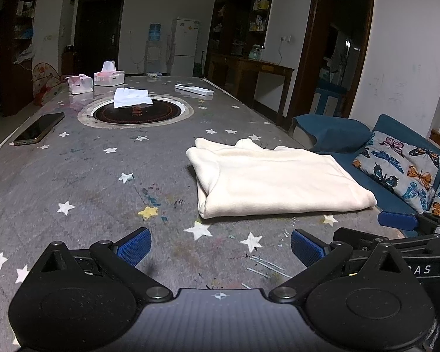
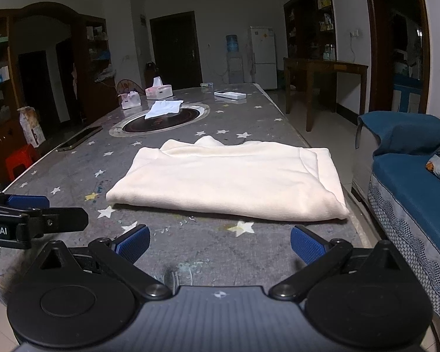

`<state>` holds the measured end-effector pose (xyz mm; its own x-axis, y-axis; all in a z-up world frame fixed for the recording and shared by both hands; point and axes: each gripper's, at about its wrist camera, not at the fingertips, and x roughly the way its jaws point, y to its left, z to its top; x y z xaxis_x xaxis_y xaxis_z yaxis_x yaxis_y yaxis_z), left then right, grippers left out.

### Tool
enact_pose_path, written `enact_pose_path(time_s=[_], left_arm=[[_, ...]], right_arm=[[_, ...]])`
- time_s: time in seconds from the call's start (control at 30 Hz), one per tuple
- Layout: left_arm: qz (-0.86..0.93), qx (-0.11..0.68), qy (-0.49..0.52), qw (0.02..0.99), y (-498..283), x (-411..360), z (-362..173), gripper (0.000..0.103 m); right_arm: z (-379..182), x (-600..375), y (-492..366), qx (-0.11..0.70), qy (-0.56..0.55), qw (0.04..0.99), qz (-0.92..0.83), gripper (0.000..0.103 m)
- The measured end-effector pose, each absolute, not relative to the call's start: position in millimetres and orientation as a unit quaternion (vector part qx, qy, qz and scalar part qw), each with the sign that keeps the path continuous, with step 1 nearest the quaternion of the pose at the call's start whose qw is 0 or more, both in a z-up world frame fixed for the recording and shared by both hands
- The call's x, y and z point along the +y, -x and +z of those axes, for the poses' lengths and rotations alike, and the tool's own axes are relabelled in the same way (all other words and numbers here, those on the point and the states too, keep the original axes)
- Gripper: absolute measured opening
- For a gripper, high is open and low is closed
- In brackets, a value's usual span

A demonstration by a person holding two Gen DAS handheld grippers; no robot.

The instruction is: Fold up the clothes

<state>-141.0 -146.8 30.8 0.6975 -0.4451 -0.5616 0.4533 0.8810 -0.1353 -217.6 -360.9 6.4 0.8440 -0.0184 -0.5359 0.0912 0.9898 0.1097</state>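
- Counter with the star-print cover carries everything.
- Cream garment lies folded flat near the counter's right edge, by the blue sofa.
- Left gripper and right gripper: fingers spread wide, holding nothing, short of the garment.

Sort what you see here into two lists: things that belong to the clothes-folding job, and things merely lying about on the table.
Belongs to the job:
cream garment, folded on the table
left tongs, open
right tongs, open

Just lying about:
phone
two tissue boxes
white cloth
remote control
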Motion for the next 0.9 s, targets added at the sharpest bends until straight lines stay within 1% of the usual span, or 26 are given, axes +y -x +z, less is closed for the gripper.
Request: enact_pose_path(time_s=[0.9], left_arm=[[-0.24,0.309,-0.015,0.92,121,-156,30,0.103]], right_arm=[[4,-366,198,0.287,-0.067,0.955,-0.029,0.103]])
